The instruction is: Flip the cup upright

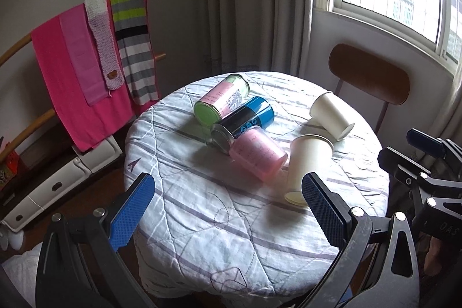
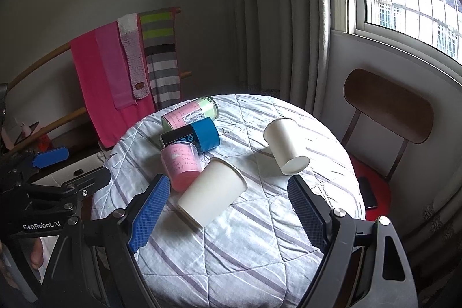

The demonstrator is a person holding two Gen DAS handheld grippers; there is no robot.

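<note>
Two white paper cups lie on their sides on the round quilted table [image 1: 202,221]. The near cup [image 1: 306,166] [image 2: 212,195] lies next to a pink translucent cup [image 1: 257,155] [image 2: 180,166], also on its side. The far cup [image 1: 332,114] [image 2: 286,146] lies toward the chair. My left gripper [image 1: 228,212] is open and empty over the table's near part, its right finger just in front of the near cup. My right gripper [image 2: 228,215] is open and empty, with the near cup lying between and just beyond its fingertips.
A green-and-pink can [image 1: 221,100] [image 2: 189,113] and a blue-and-black can [image 1: 245,120] [image 2: 192,136] lie at the table's middle. A brown chair [image 1: 369,74] [image 2: 389,106] stands behind the table by the window. A rack with pink and striped cloths [image 1: 92,59] stands left.
</note>
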